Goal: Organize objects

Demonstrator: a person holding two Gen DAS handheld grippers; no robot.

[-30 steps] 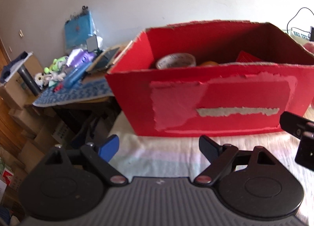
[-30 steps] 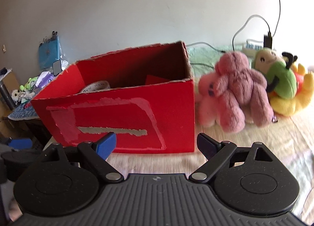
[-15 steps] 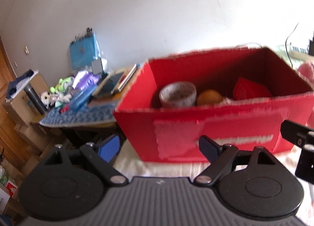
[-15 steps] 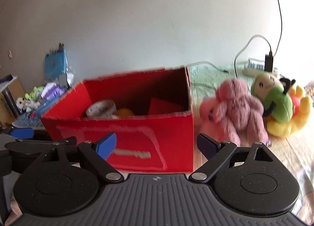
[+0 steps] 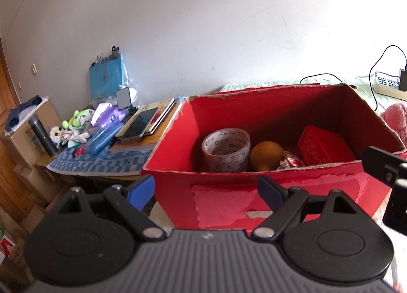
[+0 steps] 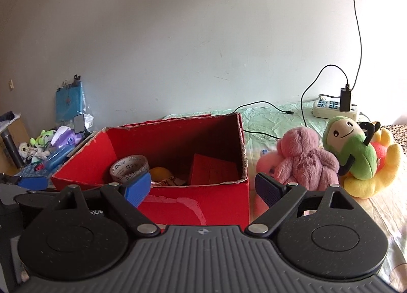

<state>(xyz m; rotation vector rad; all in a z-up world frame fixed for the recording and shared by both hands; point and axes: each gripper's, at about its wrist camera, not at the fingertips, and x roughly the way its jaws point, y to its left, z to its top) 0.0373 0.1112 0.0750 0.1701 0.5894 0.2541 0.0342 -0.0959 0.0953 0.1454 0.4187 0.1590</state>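
An open red cardboard box (image 5: 267, 191) (image 6: 198, 206) stands on the bed in front of both grippers. Inside lie a roll of tape (image 5: 226, 149) (image 6: 129, 168), an orange ball (image 5: 266, 155) (image 6: 160, 173), a small red box (image 5: 325, 145) (image 6: 212, 172) and a small red-and-white item (image 5: 290, 162). My left gripper (image 5: 206, 191) is open and empty, just before the box's front wall. My right gripper (image 6: 203, 188) is open and empty, near the box's front right corner. A pink plush (image 6: 302, 158) and a green-and-yellow plush (image 6: 356, 153) sit right of the box.
A low table (image 5: 101, 163) left of the box holds a blue checked cloth, books, a phone, a blue case and small toys. Cardboard cartons (image 5: 23, 140) stand further left. A power strip (image 6: 333, 111) with cables lies on the bed by the wall.
Both grippers have risen, so the views now look down into the box and show its contents. Both stay open and empty.
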